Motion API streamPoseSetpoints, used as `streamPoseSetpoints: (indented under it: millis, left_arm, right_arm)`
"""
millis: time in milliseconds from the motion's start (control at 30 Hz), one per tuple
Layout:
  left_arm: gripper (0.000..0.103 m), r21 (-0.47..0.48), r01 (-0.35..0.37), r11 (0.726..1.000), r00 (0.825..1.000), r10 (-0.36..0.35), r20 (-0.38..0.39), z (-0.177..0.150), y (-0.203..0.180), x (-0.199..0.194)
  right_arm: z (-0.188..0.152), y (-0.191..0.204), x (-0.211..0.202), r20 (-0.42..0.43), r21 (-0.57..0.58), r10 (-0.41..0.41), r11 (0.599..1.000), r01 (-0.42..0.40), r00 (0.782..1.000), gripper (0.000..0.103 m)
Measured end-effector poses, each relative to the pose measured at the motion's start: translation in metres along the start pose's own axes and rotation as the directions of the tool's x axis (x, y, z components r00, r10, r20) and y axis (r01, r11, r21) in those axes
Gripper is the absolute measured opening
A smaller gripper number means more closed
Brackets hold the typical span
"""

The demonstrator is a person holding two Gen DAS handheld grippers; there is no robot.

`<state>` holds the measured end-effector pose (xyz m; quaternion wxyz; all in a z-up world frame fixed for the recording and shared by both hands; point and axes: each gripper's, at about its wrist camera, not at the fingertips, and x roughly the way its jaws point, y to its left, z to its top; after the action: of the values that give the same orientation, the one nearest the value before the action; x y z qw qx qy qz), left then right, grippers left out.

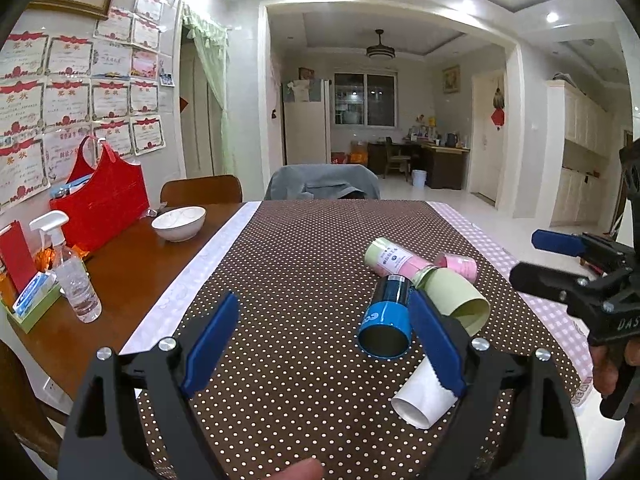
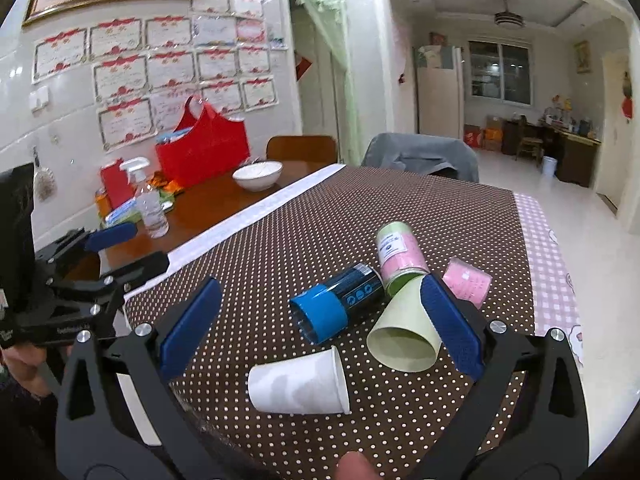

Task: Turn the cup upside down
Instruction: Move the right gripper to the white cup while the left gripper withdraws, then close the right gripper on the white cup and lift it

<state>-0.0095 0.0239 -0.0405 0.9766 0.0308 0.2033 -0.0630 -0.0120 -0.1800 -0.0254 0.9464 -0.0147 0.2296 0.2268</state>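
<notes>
Several cups lie on their sides on the brown dotted tablecloth [image 2: 280, 248]. A white paper cup [image 2: 298, 386] lies nearest, its mouth to the right; it also shows in the left wrist view [image 1: 422, 398]. A blue cup [image 2: 334, 306] [image 1: 386, 320], a pale green cup [image 2: 404, 332] [image 1: 460, 294], a green-and-pink cup [image 2: 398, 250] [image 1: 394, 258] and a pink cup [image 2: 466, 280] [image 1: 458, 264] lie behind it. My left gripper [image 1: 324, 348] is open and empty above the cloth, left of the cups. My right gripper [image 2: 320, 324] is open and empty above the cluster.
A white bowl [image 1: 179, 222], a red bag [image 1: 100, 196] and a spray bottle [image 1: 72, 268] stand on the bare wood at the left. A chair with a grey cover [image 1: 322, 186] is at the far edge. The table's right edge has a pink checked strip [image 1: 520, 280].
</notes>
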Motion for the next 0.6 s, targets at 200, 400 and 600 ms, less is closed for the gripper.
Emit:
streamPoseSetpoints:
  millis: [200, 400, 600]
  left_arm:
    - [0.085, -0.020, -0.002, 1.000, 1.000, 0.002, -0.003, -0.004, 0.001, 0.003]
    - [0.085, -0.006, -0.011, 1.000, 1.000, 0.011, -0.007, -0.007, -0.001, 0.009]
    - [0.085, 0.016, -0.017, 1.000, 0.999, 0.018, -0.049, -0.015, -0.001, 0.023]
  right_arm:
    - [-0.005, 0.006, 0.009, -0.068, -0.147, 0.016, 0.989, -0.026, 0.998, 0.097]
    - [-0.017, 0.018, 0.028, -0.187, -0.377, 0.062, 0.917, -0.130, 0.980, 0.097]
    - [-0.035, 0.038, 0.060, -0.372, -0.547, 0.101, 0.779, -0.306, 0.923, 0.097]
